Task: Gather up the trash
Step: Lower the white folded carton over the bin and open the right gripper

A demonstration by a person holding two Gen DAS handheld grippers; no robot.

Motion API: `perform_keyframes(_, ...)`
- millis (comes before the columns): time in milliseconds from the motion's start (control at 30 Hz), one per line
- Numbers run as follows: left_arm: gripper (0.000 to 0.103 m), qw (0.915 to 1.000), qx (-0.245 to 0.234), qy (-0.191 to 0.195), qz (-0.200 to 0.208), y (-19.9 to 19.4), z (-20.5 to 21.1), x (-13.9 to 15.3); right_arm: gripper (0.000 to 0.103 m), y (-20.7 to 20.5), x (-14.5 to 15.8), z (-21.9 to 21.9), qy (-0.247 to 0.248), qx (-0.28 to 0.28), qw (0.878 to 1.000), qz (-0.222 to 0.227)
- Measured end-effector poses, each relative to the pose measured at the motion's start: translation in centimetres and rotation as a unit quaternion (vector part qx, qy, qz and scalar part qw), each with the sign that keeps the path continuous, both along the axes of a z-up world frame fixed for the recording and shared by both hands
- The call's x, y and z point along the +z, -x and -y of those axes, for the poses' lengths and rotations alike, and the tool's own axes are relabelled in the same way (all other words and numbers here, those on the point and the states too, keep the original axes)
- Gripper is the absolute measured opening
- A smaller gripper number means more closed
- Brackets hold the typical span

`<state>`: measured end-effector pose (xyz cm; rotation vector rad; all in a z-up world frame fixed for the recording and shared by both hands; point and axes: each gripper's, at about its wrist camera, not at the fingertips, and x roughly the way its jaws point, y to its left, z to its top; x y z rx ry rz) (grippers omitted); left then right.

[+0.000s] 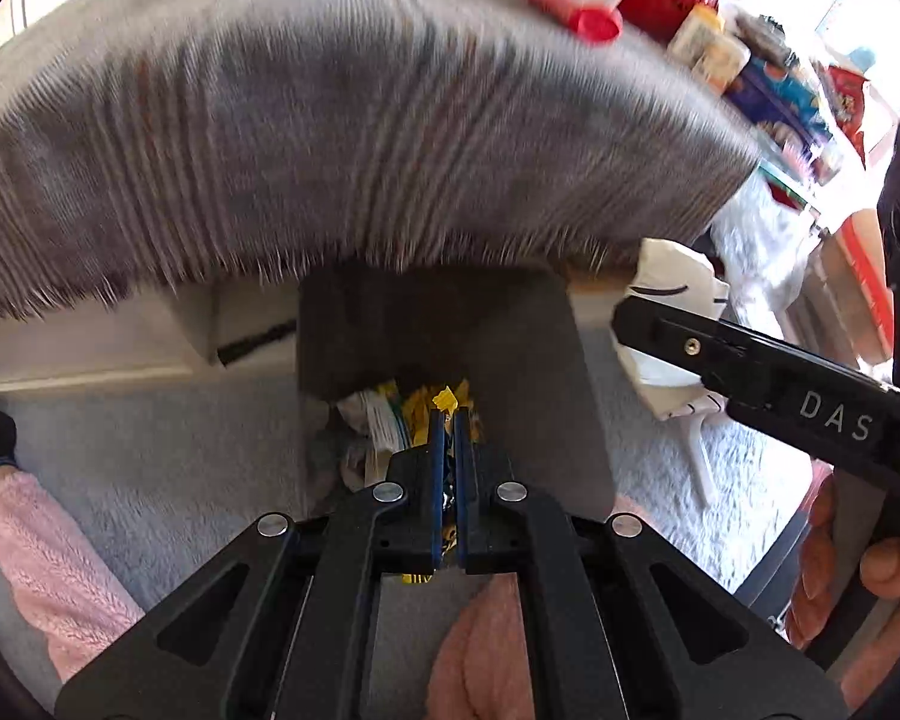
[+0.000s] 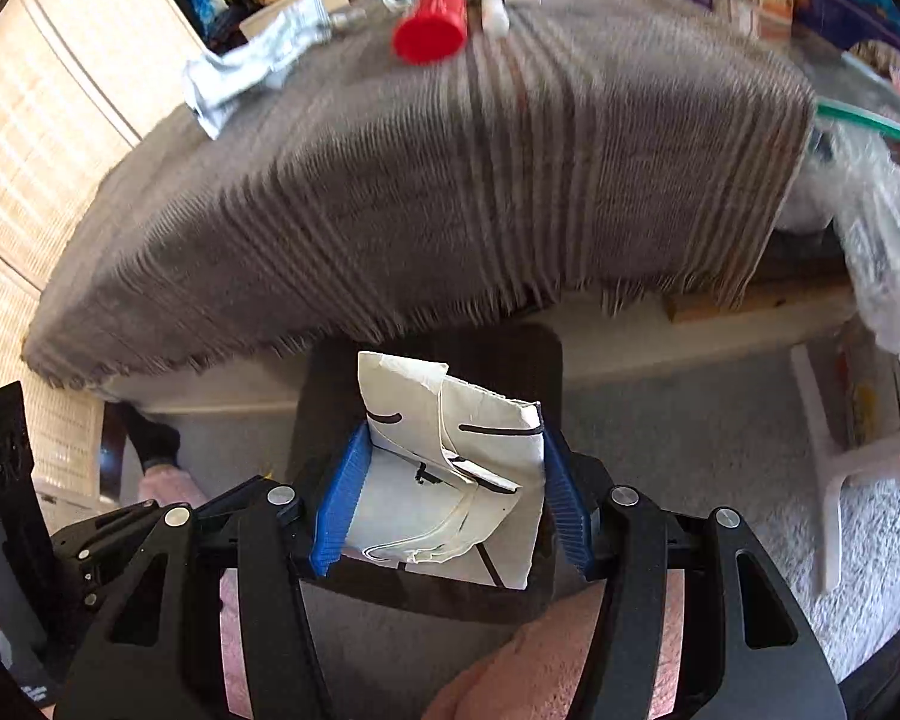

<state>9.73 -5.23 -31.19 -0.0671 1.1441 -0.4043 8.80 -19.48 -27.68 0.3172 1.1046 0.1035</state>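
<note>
So both grippers are loaded here; the left gripper (image 1: 448, 420) has its blue pads pressed nearly together on a yellow snack wrapper (image 1: 446, 401), a bit of it poking out past the fingertips; the right gripper (image 2: 450, 468) is spread wide but its pads are squeezing the sides of a crumpled white paper mailer (image 2: 450, 480) with black printing, which stands up taller than the fingers. The dark bin (image 1: 522, 372) sits on the carpet right under the fringed edge of the grey striped blanket (image 1: 342, 138), and it already has wrappers in it. What matters: the left gripper hangs straight over the bin's opening, so I'd guess that wrapper goes in first; from the right wrist the bin (image 2: 324, 396) is directly behind and below the mailer too, so it's lined up. More stuff still up on the blanket, like the red cup (image 2: 432, 27).
</note>
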Motion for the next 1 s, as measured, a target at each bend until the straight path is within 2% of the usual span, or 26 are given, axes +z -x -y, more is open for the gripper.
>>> perform_keyframes(100,0.002,0.9998,-0.004,-0.005,-0.017,-0.2,0.2,-1.4,0.059,-0.3,-1.5,-0.4,-0.003,-0.001,1.000,-0.019)
perform_keyframes(233,0.008,0.9998,-0.002,-0.014,-0.016,-0.3,0.2,-1.9,0.061,-0.8,-2.4,-0.4,-0.010,0.000,0.999,-0.036)
perform_keyframes(300,0.027,0.9998,0.002,-0.014,-0.011,-0.4,0.0,-1.8,0.064,-0.9,-2.3,-0.5,-0.006,-0.002,0.999,-0.035)
perform_keyframes(433,0.039,0.9997,0.010,-0.021,0.000,-0.8,-0.5,-1.2,0.070,-1.1,-1.7,0.2,-0.006,-0.012,1.000,-0.027)
perform_keyframes(500,0.053,0.9996,0.013,-0.023,0.005,-1.0,-0.8,-0.9,0.073,-1.2,-1.4,0.5,-0.006,-0.016,1.000,-0.023)
perform_keyframes(633,0.068,0.9995,0.016,-0.023,0.013,-1.4,-1.1,0.0,0.075,-1.3,-0.4,1.2,-0.008,-0.027,1.000,-0.012)
perform_keyframes(700,0.079,0.9995,0.017,-0.021,0.017,-1.4,-1.2,0.6,0.075,-1.3,0.5,1.7,-0.008,-0.030,1.000,-0.003)
perform_keyframes(767,0.083,0.9993,0.019,-0.018,0.026,-1.5,-1.5,1.7,0.076,-1.3,1.7,2.1,0.000,-0.035,0.999,0.014)
perform_keyframes(800,0.085,0.9991,0.020,-0.019,0.032,-1.5,-1.7,2.1,0.081,-1.3,2.8,2.4,0.004,-0.037,0.999,0.027)
perform_keyframes(833,0.087,0.9988,0.023,-0.021,0.039,-1.7,-1.8,2.7,0.086,-1.3,3.5,2.6,0.006,-0.040,0.998,0.039)
perform_keyframes(1000,0.088,0.9959,0.035,-0.023,0.080,-3.3,-3.0,6.4,0.086,-3.2,8.0,3.0,0.014,-0.042,0.994,0.097)
